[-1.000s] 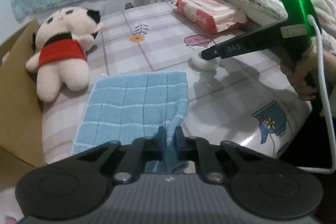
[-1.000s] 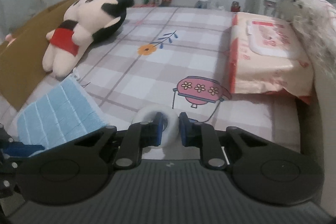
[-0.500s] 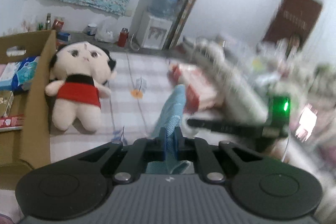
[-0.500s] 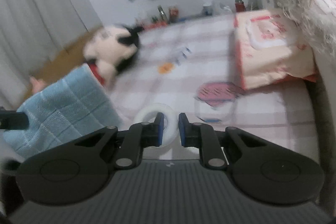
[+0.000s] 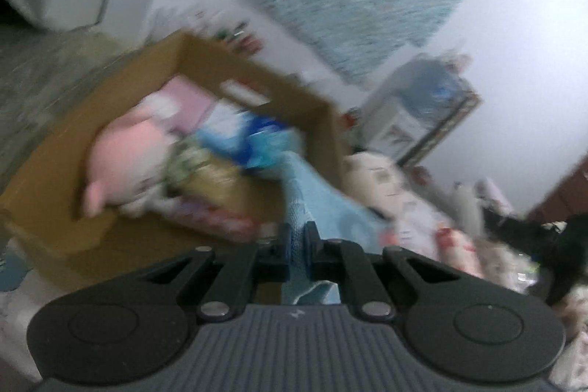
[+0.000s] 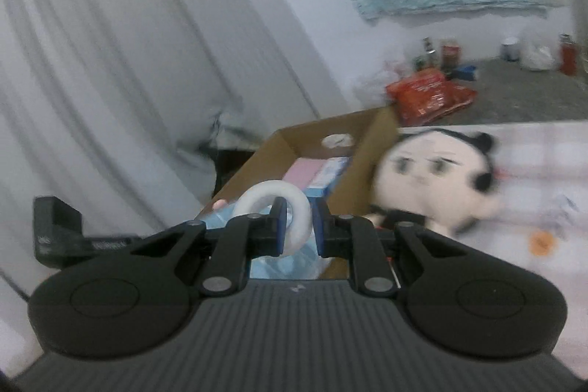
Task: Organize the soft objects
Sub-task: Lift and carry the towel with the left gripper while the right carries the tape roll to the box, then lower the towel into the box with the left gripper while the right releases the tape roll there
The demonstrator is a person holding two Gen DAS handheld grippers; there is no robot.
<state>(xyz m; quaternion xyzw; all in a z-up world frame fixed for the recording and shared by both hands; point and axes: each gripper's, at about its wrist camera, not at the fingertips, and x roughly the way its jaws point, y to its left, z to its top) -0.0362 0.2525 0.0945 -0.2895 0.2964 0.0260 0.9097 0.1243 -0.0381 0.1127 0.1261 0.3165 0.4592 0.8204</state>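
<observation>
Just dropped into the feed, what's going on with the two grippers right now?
A person is tidying soft things into a cardboard box. The left gripper is shut on a light blue towel, held near the box, which already holds a pink plush. The right gripper is shut on a white ring. A doll lies on the bed beside the box.

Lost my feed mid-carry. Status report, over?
Left gripper shut on blue towel. Right gripper shut on white ring. Cardboard box ahead, already part full. Path looks clear.
</observation>
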